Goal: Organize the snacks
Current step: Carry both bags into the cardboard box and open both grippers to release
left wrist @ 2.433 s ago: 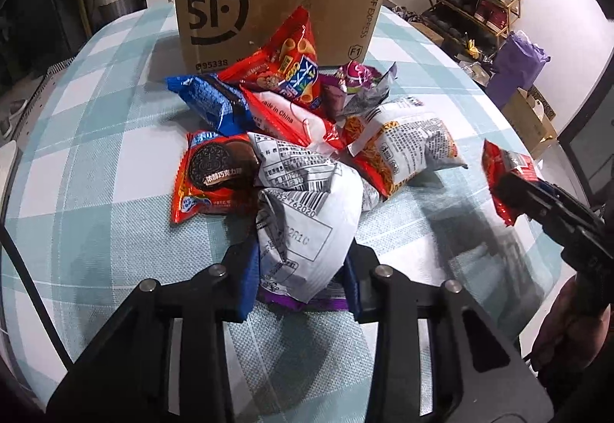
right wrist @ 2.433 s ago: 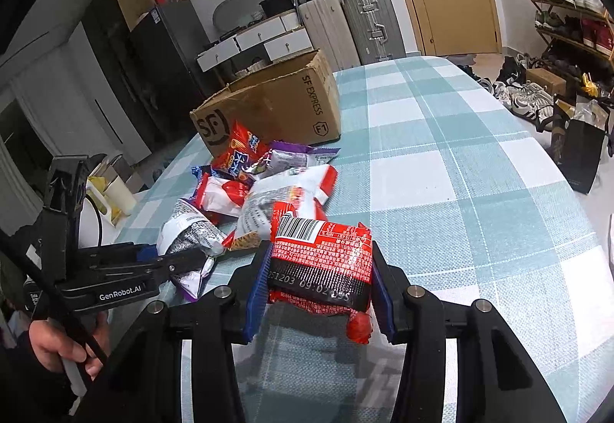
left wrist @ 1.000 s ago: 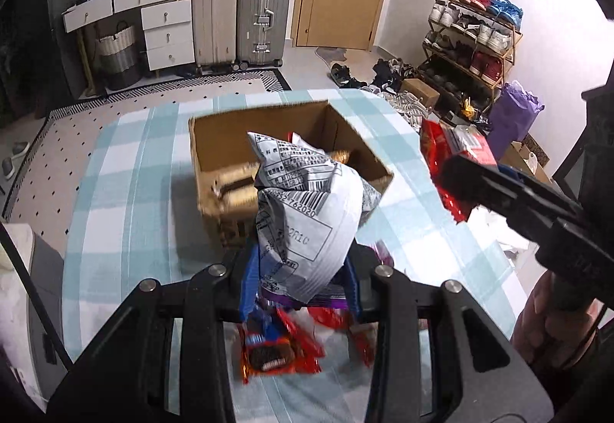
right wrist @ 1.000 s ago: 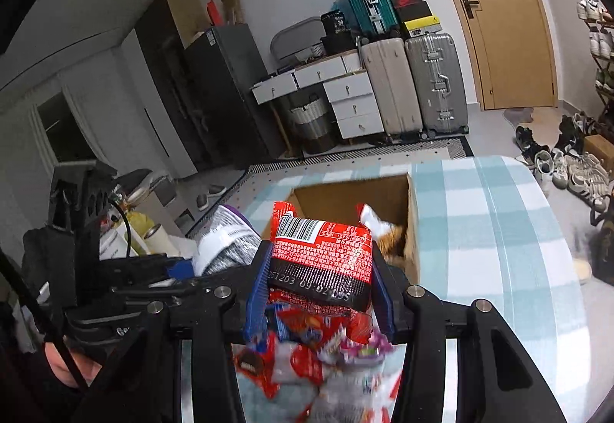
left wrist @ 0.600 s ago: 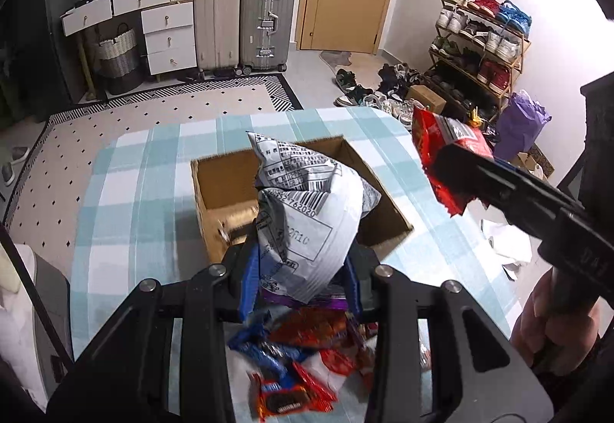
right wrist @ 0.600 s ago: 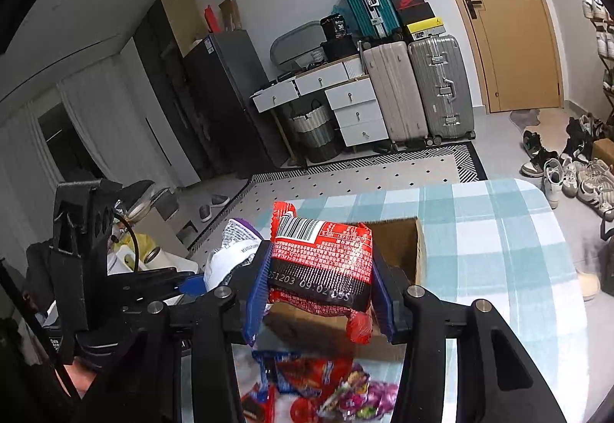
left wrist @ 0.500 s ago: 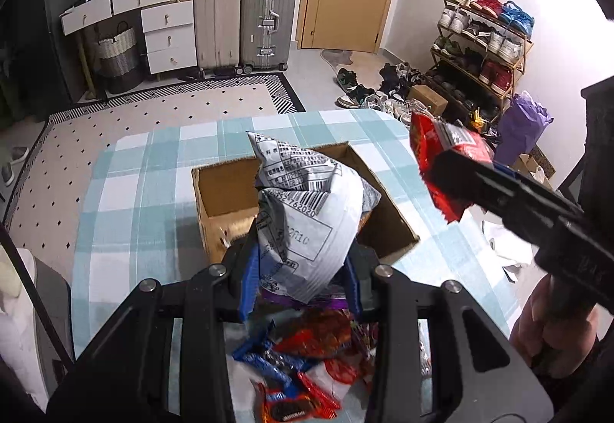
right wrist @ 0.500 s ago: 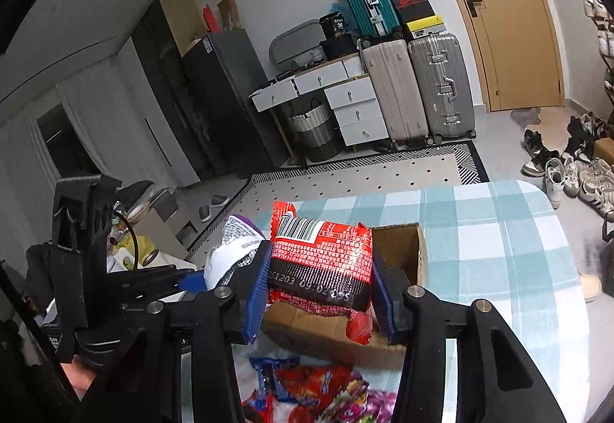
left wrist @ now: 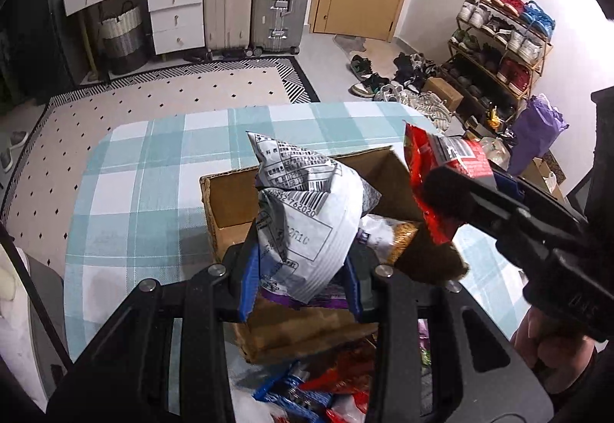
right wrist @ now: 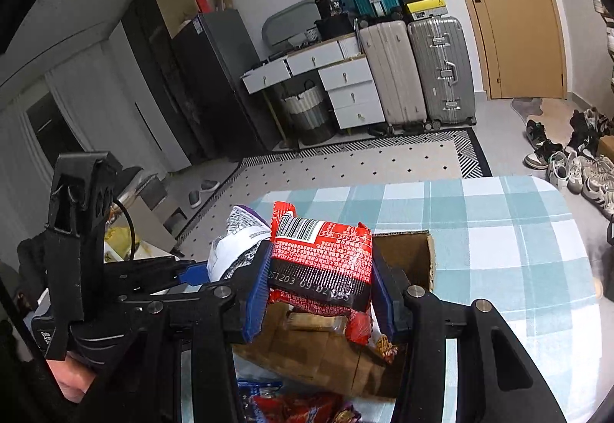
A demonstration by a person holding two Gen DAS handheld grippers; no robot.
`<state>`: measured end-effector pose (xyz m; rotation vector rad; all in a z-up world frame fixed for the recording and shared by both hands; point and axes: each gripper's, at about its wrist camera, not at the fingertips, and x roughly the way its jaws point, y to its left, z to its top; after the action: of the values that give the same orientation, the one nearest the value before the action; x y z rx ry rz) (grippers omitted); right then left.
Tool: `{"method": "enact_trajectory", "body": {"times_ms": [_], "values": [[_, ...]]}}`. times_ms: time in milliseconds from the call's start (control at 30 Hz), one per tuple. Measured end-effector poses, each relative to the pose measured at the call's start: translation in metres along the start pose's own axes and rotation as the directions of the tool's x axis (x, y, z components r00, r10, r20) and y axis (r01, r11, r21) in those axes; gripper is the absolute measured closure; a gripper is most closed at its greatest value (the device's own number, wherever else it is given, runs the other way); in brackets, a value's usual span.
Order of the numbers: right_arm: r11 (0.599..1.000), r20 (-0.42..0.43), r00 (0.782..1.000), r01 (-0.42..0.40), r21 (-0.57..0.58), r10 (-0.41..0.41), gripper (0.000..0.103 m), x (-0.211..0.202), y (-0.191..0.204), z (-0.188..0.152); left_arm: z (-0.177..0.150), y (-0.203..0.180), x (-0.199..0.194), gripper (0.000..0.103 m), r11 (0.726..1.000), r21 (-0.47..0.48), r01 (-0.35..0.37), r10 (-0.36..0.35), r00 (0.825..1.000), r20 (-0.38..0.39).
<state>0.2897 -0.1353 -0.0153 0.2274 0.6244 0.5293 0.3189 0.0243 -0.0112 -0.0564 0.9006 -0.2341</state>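
Packets poised over box [left wrist: 230, 193]: left gripper [left wrist: 301, 279] clamps a white packet [left wrist: 307, 216], right gripper [right wrist: 318, 294] a red packet [right wrist: 320, 262]; best released low, one by one, clear of the rim.

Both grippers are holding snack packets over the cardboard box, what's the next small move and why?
Probably lower both a little, then open the fingers. The white packet in the left gripper and the red packet in the right gripper already hang over the open cardboard box.
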Motion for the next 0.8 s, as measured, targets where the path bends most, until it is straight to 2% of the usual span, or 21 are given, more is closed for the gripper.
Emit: {"method": "enact_trajectory", "body": {"times_ms": [233, 300, 333, 367, 400, 433, 800], "values": [[1.000, -0.048, 0.999, 0.010, 0.000, -0.010, 0.056, 0.032, -0.011, -0.008, 0.001, 0.013, 0.029, 0.069, 1.000, -0.018, 0.015, -0.015, 1.000, -0.026], [1.000, -0.053, 0.998, 0.018, 0.006, -0.018, 0.052, 0.038, -0.014, -0.010, 0.000, 0.015, 0.035, 0.068, 1.000, -0.022, 0.011, -0.012, 0.999, -0.033], [1.000, -0.053, 0.998, 0.020, 0.010, -0.019, 0.045, 0.040, -0.016, -0.010, 0.000, 0.016, 0.038, 0.059, 1.000, -0.026, 0.005, -0.006, 0.999, -0.043], [1.000, -0.053, 0.998, 0.021, 0.018, -0.020, 0.034, 0.041, -0.018, -0.011, 0.000, 0.017, 0.042, 0.052, 1.000, -0.031, -0.003, 0.002, 0.998, -0.058], [1.000, -0.046, 0.999, 0.022, 0.022, -0.021, 0.031, 0.041, -0.019, -0.012, 0.000, 0.019, 0.044, 0.036, 0.999, -0.041, -0.018, 0.015, 0.998, -0.064], [0.999, -0.035, 0.999, 0.025, 0.024, -0.024, 0.027, 0.039, -0.021, -0.013, -0.002, 0.021, 0.043, 0.029, 0.999, -0.047, -0.020, 0.017, 0.998, -0.057], [0.999, 0.021, 0.999, 0.044, 0.031, -0.045, 0.023, 0.002, -0.027, -0.014, -0.016, 0.004, 0.002, 0.028, 0.999, 0.006, -0.043, 0.043, 0.999, 0.016]]}}
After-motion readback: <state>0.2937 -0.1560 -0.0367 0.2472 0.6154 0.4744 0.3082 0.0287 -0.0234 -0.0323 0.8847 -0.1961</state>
